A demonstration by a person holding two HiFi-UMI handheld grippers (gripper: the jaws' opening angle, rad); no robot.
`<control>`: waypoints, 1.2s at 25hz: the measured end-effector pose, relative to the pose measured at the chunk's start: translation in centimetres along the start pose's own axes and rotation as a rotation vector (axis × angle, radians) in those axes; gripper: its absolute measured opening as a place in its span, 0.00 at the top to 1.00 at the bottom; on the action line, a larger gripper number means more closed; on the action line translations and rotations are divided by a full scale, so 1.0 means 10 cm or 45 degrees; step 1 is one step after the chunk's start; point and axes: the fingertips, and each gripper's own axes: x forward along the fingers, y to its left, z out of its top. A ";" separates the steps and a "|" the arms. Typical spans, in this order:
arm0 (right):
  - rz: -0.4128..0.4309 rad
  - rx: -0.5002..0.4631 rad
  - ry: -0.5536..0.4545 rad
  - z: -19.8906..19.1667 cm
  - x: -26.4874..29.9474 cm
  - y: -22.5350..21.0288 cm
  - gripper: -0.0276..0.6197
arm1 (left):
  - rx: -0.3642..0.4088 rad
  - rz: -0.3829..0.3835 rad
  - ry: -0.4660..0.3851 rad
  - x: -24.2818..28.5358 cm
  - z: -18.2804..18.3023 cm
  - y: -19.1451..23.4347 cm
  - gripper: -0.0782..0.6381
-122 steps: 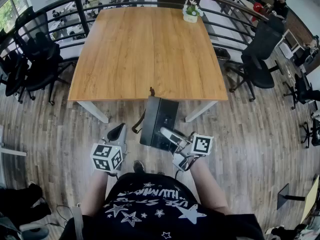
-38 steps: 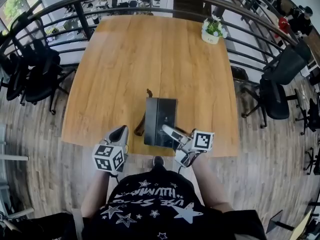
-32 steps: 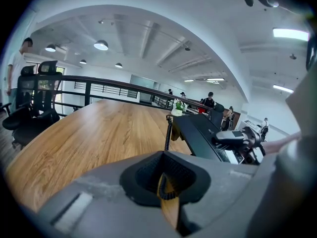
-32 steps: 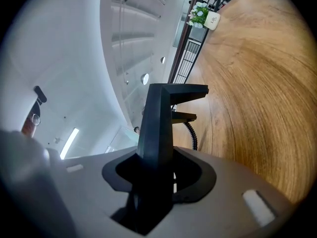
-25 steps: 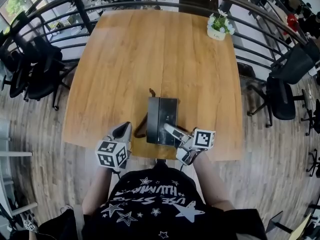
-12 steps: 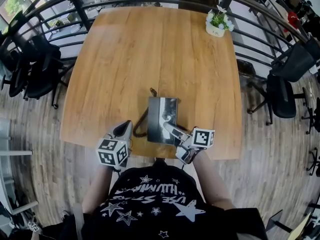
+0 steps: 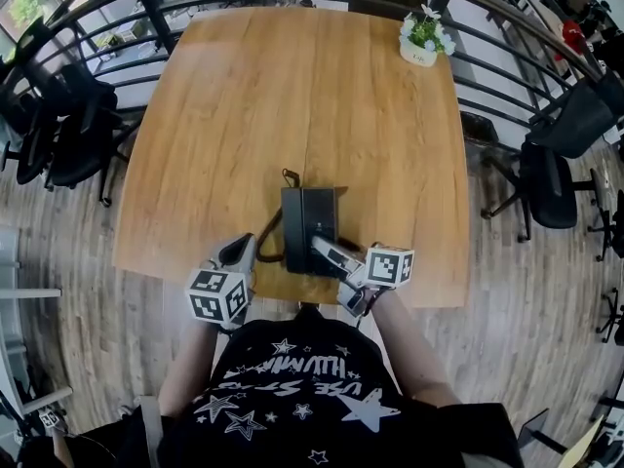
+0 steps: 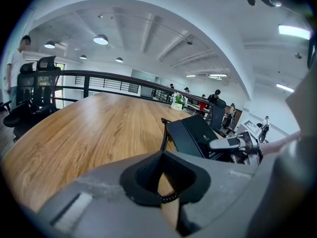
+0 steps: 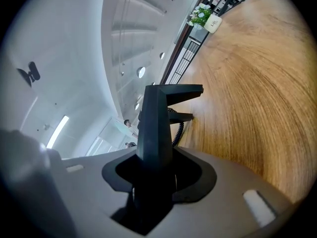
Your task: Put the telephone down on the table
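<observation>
The black telephone point(image 7: 308, 227) hangs tilted just over the near edge of the wooden table point(image 7: 292, 96), its coiled cord point(image 7: 271, 237) trailing on the left. My right gripper point(image 7: 322, 245) is shut on the telephone's near edge. In the right gripper view the dark body point(image 9: 156, 128) rises from between the jaws. The left gripper view shows the telephone point(image 8: 195, 135) with its near side raised, and I cannot tell whether it touches the wood. My left gripper point(image 7: 244, 247) hovers beside the cord, shut with nothing in it.
A small potted plant point(image 7: 421, 39) stands at the table's far right corner. A black railing point(image 7: 146, 8) curves round the far side. Black office chairs stand at the left point(image 7: 58, 115) and at the right point(image 7: 565, 154). The floor is wooden planks.
The person has walked up to the table and the telephone has come in over its near edge. In the last second it tilted more onto its edge; the left gripper stayed put.
</observation>
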 end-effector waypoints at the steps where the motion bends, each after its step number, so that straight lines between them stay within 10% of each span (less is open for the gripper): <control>1: -0.008 -0.008 -0.001 0.00 0.00 0.00 0.70 | -0.002 0.002 0.002 0.00 -0.01 0.00 0.89; 30: -0.401 -0.272 0.211 -0.02 -0.12 -0.40 0.52 | 0.007 0.027 -0.004 -0.08 -0.11 -0.10 0.89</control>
